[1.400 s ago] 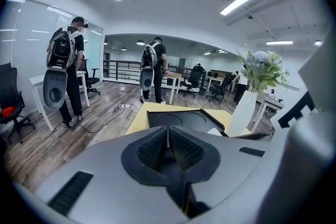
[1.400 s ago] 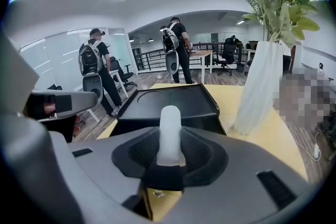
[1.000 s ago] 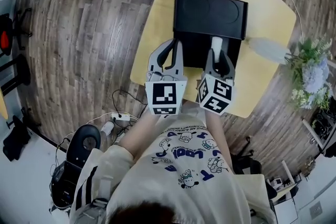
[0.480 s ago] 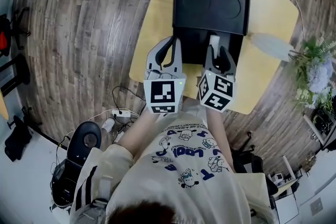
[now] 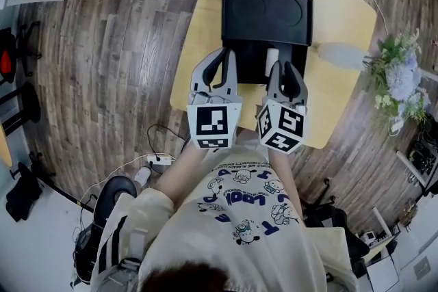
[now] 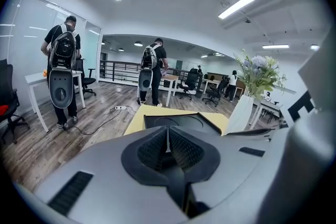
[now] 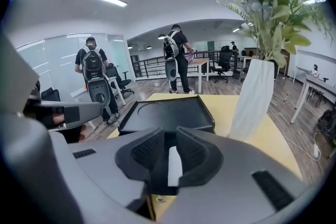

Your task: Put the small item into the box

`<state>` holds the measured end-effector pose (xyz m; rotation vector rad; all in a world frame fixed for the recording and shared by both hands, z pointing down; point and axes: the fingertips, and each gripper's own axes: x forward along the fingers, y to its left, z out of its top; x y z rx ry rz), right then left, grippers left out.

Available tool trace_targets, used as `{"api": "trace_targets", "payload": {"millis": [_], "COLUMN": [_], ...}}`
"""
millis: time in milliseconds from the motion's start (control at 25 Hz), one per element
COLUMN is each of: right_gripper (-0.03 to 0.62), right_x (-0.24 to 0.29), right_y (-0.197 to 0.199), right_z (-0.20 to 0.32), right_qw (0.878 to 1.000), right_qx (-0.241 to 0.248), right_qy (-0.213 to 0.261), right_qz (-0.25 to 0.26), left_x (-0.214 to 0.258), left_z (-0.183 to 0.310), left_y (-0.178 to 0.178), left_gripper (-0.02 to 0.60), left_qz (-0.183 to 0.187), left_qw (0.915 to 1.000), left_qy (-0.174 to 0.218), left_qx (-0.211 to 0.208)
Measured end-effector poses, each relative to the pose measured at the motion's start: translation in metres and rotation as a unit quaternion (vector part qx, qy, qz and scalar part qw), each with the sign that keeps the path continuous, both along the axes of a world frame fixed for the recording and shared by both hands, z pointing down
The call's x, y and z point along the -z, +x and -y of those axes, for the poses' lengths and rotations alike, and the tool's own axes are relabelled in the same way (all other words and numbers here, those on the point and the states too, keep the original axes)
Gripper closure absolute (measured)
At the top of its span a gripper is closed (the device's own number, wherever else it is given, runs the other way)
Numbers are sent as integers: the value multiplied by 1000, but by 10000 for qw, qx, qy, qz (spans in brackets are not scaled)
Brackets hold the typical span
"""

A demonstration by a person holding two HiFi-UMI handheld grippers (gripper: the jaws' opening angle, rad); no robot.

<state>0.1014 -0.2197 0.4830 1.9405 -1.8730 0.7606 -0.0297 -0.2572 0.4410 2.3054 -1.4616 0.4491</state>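
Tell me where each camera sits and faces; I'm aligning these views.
Head view: on the person's head, looking steeply down at the black box on the yellow table; left gripper, right gripper, forearms, shirt show.
Left gripper view: rides the left gripper, looks forward over the box; its fingers show, shut, empty.
Right gripper view: rides the right gripper, same direction; its closing fingers show, small white item between.
Both gripper views share box, table, vase.

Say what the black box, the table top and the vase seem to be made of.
Black box: probably moulded plastic, matt, with pressed-in round recesses.
Table top: likely laminate or painted wood, smooth, uniform yellow.
Vase: possibly ceramic, plain white, matt; not certain.
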Motion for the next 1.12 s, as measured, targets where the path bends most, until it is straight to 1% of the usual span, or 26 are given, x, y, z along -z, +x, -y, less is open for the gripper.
{"api": "trace_targets", "payload": {"millis": [40,240,480,760,1120], "right_gripper": [512,520,540,543,545], "right_x": [5,34,74,104,134], "right_y": [1,2,3,-1,-10], "right_z": [0,-5,2,-3,-10], "right_qw": [10000,9994,9962,9926,9863], "right_qx": [-4,-2,-34,113,324], "right_qy": [65,329,872,1205,1605], "right_qz": [-18,-48,-62,-135,-174], "left_x": [4,27,57,92,120], "left_z": [0,-7,0,-11,-27], "left_y": [2,14,23,20,15], "left_gripper": [557,557,557,557,557], "left_qz": [-12,-95,-201,-352,-352], "left_qw": [10000,9996,9976,9949,9910], "left_qy": [42,225,602,919,1292], "left_qx": [-24,-160,-263,-199,-67]}}
